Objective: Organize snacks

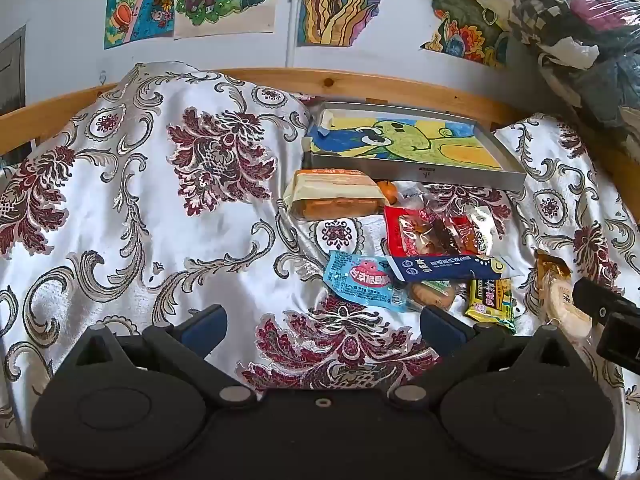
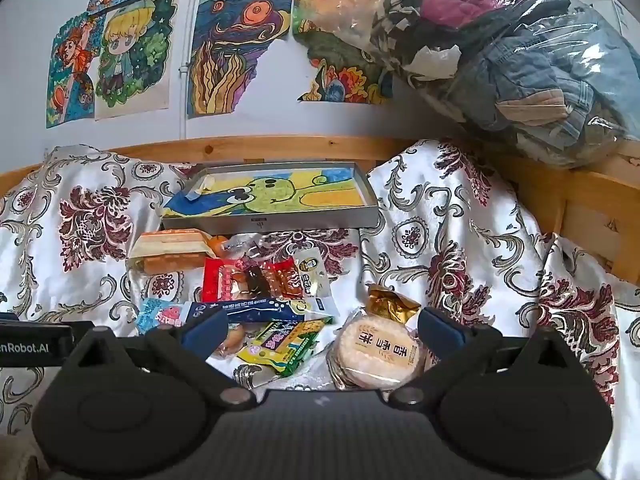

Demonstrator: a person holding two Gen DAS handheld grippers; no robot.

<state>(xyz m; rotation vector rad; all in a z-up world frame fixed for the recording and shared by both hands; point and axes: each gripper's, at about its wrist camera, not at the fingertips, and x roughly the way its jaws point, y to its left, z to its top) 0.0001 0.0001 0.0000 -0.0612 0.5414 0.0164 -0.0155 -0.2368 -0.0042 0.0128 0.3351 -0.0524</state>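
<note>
left fingers (image 1: 322, 320): mine, spread wide, nothing between them; only the patterned cloth (image 1: 160, 200) under the gap; the snack pile sits ahead and off toward my right fingertip
right fingers (image 2: 322, 326): mine, also spread wide, gripping nothing; hovering over the near edge of the pile
rice cracker pack (image 2: 376, 354): round, clear wrap, lying flat just inside my right-hand fingertip of the right fingers; whether it touches the pad I cannot tell; in the left view it lies out past the right fingertip, beside the other gripper's black body
gold wrapper (image 2: 390, 306): just beyond the rice cracker pack, touching it
yellow-green packet (image 2: 286, 344): between the right fingers, nearer the left one, tilted
dark blue stick pack (image 2: 260, 310): lies across just beyond the left fingertip of the right fingers; on top of other packs
light blue packet (image 1: 358, 280): ahead of the left fingers' gap, toward the right fingertip; partly under the blue stick
red packet (image 2: 250, 280): further out, behind the blue stick
orange-cream bread pack (image 1: 336, 194): far side of the pile, just in front of the tray
grey tray (image 1: 472, 178): beyond all snacks, holds a coloured drawing, no snack inside
surface: a bed under the cloth; wooden rail (image 2: 280, 146) behind the tray
clothes bag (image 2: 520, 60): clear plastic, up and right of the right fingers
</note>
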